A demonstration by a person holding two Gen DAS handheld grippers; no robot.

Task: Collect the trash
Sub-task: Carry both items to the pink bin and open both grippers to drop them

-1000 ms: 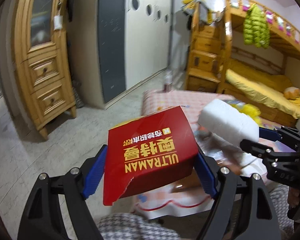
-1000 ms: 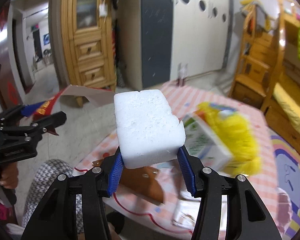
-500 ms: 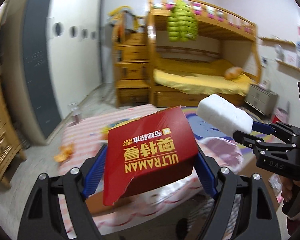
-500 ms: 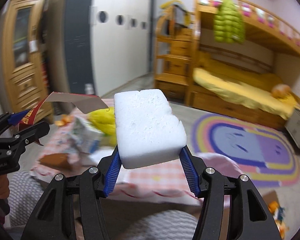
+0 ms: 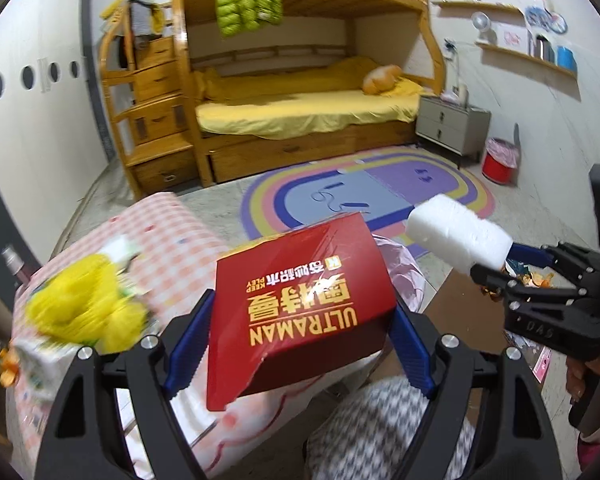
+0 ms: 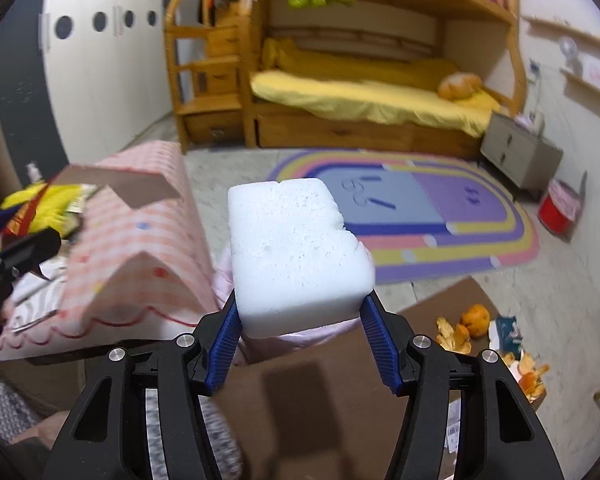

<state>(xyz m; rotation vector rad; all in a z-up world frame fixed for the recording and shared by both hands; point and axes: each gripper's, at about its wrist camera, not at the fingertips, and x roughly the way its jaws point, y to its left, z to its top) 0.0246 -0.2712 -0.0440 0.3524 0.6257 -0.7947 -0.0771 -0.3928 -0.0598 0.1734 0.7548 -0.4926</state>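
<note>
Red ULTRAMAN carton (image 5: 300, 304): clamped between blue pads of left gripper (image 5: 298, 346), held above pink checked tablecloth (image 5: 168, 236). White foam block (image 6: 296, 256): pinched in right gripper (image 6: 300, 338), at 3 o'clock of the carton. Orange peels (image 6: 466, 326) on floor at 4 o'clock; rainbow rug (image 6: 412, 216) at 12 o'clock.

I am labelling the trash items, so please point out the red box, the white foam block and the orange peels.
red box (image 5: 300, 300): left wrist view, on its printed top face.
white foam block (image 6: 296, 256): right wrist view, on its top face.
orange peels (image 6: 454, 336): right wrist view, on one peel on the cardboard.
</note>
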